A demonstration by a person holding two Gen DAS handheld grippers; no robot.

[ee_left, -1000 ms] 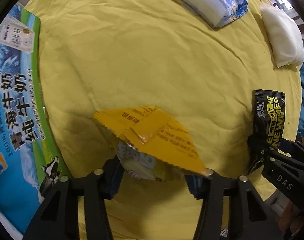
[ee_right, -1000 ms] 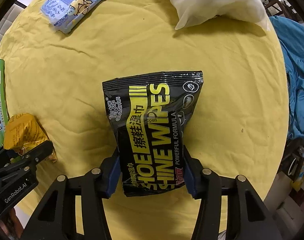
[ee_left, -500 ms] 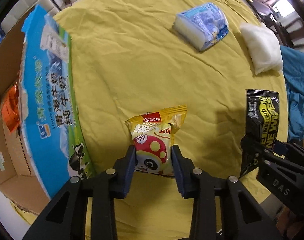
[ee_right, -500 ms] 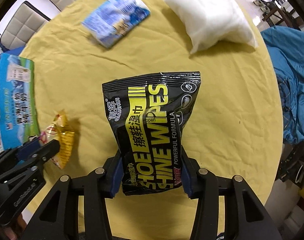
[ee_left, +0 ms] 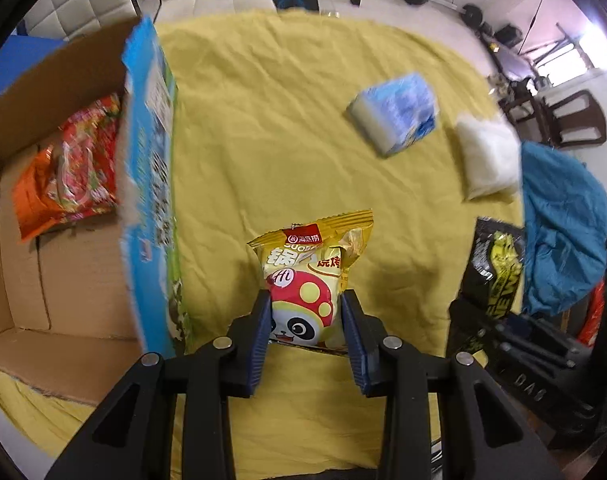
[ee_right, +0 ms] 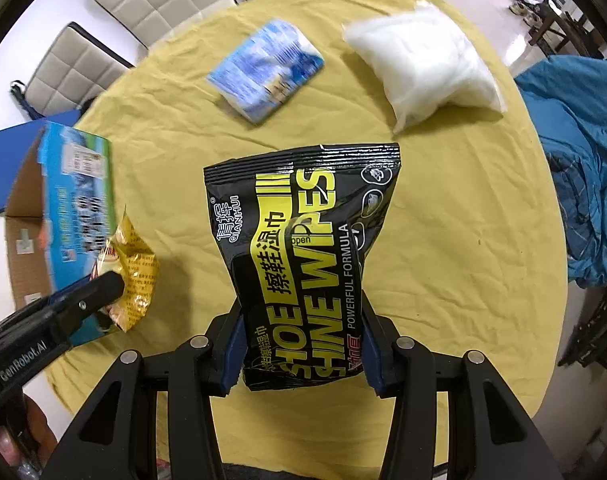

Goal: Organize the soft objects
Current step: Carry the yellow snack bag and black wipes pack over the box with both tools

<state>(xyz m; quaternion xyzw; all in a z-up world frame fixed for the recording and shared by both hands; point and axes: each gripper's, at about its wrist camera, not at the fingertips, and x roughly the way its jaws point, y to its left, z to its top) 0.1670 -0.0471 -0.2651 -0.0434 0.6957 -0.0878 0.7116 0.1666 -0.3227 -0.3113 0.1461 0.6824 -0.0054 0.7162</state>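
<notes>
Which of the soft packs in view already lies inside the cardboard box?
The red-and-orange snack bag: it alone lies in the cardboard box; the others lie on the yellow cloth or hang in claws.

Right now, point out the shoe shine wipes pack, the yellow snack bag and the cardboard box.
shoe shine wipes pack (ee_right: 303, 248), right wrist view, middle of printed front.
yellow snack bag (ee_left: 307, 276), left wrist view, on the mushroom picture.
cardboard box (ee_left: 83, 280), left wrist view, bare inner wall.

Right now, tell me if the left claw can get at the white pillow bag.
Probably not. The left claw is shut on the yellow snack pack, so it has no free grip. The white pillow bag lies uncovered on the yellow cloth, at its far side.
</notes>
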